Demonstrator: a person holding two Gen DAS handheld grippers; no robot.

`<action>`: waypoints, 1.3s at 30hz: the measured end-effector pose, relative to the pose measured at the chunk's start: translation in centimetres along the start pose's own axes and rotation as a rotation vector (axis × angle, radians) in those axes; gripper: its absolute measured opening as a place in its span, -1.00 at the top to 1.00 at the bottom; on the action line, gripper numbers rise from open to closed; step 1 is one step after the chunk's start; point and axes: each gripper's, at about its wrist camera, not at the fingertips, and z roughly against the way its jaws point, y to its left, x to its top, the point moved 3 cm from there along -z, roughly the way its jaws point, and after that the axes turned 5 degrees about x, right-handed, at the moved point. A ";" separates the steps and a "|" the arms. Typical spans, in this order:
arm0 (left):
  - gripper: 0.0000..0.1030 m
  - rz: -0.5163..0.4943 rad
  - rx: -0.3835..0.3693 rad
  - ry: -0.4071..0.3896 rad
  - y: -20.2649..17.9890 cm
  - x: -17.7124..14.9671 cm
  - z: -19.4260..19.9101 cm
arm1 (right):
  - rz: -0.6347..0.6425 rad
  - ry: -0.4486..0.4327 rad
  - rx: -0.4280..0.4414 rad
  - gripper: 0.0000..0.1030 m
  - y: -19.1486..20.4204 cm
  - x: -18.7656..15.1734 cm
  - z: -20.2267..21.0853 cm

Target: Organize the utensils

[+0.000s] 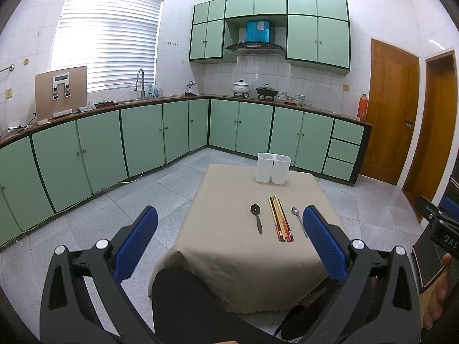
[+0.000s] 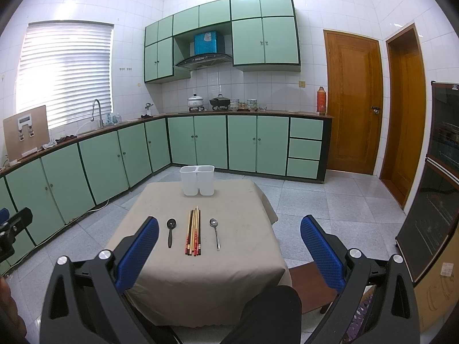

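While both the left gripper and right gripper hover with fingers wide apart and empty, the bundle of wooden chopsticks, black plastic spoon and metal spoon lie on the beige-clothed table before the white two-compartment holder; pinching thin chopsticks could scatter them or snag cloth.

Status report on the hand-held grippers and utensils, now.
Left hand-held gripper open, empty. Right hand-held gripper open, empty. Black plastic spoon, bundle of wooden chopsticks, silver metal spoon flat on cloth. White two-compartment holder unobstructed.
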 end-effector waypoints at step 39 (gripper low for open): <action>-0.90 -0.011 -0.130 0.273 -0.5 -4.6 -13.8 | 0.005 0.260 0.075 -0.88 -0.2 -3.2 -14.4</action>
